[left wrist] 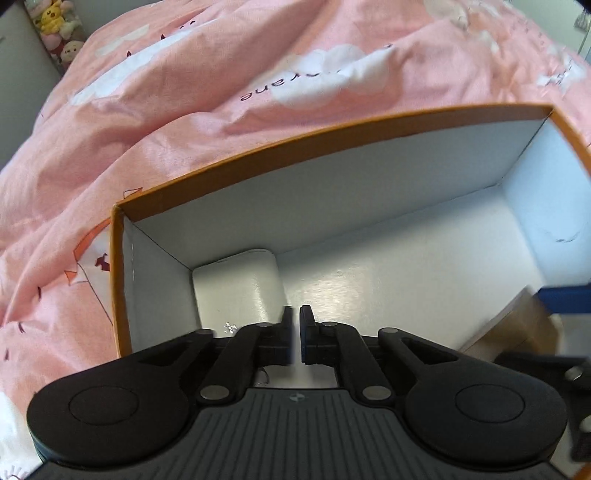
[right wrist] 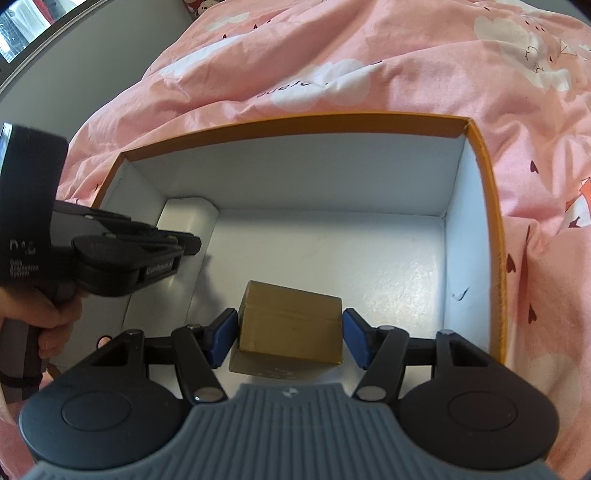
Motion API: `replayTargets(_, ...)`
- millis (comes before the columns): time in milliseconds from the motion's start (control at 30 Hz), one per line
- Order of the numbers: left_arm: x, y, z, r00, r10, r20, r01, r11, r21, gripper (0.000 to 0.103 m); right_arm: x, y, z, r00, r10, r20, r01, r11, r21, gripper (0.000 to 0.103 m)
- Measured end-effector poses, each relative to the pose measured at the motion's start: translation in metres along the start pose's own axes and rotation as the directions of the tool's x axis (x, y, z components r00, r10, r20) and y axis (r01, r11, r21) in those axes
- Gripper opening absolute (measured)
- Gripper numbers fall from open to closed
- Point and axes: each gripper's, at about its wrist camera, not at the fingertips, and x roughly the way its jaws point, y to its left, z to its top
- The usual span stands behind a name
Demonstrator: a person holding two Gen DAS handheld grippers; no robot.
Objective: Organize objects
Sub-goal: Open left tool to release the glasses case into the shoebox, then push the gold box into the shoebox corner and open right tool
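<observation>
An orange-rimmed storage box (right wrist: pixel 487 229) with a white inside lies on the pink bedcover. A small brown cardboard box (right wrist: pixel 291 325) sits inside it between the blue pads (right wrist: pixel 221 336) of my right gripper (right wrist: pixel 290 338); the jaws stand on either side of it, the left pad touching and the right pad very close. A white rectangular object (right wrist: pixel 188 221) lies in the far left corner of the storage box; it also shows in the left wrist view (left wrist: pixel 236 284). My left gripper (left wrist: pixel 295 328) is shut and empty just above that white object. The storage box rim (left wrist: pixel 332 136) and the brown box (left wrist: pixel 517 328) show there too.
The pink bedcover (left wrist: pixel 166 110) with white clouds surrounds the storage box. Plush toys (left wrist: pixel 55 26) sit at the far left. A grey wall or headboard (right wrist: pixel 92 62) rises at the upper left. A hand (right wrist: pixel 48 317) holds the left gripper body.
</observation>
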Motion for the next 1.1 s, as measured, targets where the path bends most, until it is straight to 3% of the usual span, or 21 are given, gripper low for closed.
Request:
replayTargets(333,-0.069,0.021,-0.035,0.985,-0.108,0.132,0.122,0.987,-0.102,0.018,0.004,0.044,-0.015,0.990,0.140,-0.033,-0.140,0.990,0.008,0.064)
replayTargets(533,-0.099,0.031,-0.061,0.958,-0.078,0.275,0.132,0.974,-0.184,0.018,0.022,0.071,-0.023,0.980,0.175,-0.097,-0.176,0.984,0.003,0.064)
replayTargets(667,-0.107,0.044,-0.073,0.945,-0.055,0.321,0.147,0.952,-0.270,0.020,0.029,0.083,-0.025,0.977,0.166,-0.132,-0.170,0.985,-0.019,0.064)
replayTargets(933,-0.104,0.054,-0.091,0.936,-0.029,0.351,0.156,0.927,-0.341,0.022,0.039,0.096,-0.020,0.977,0.149,-0.152,-0.154,0.988,-0.019,0.064)
replayTargets(1100,-0.105,0.059,-0.102,0.924,-0.039,0.381,0.197,0.901,-0.387,0.022,0.042,0.097,-0.017,0.956,0.235,-0.177,-0.230,0.972,0.049,0.064)
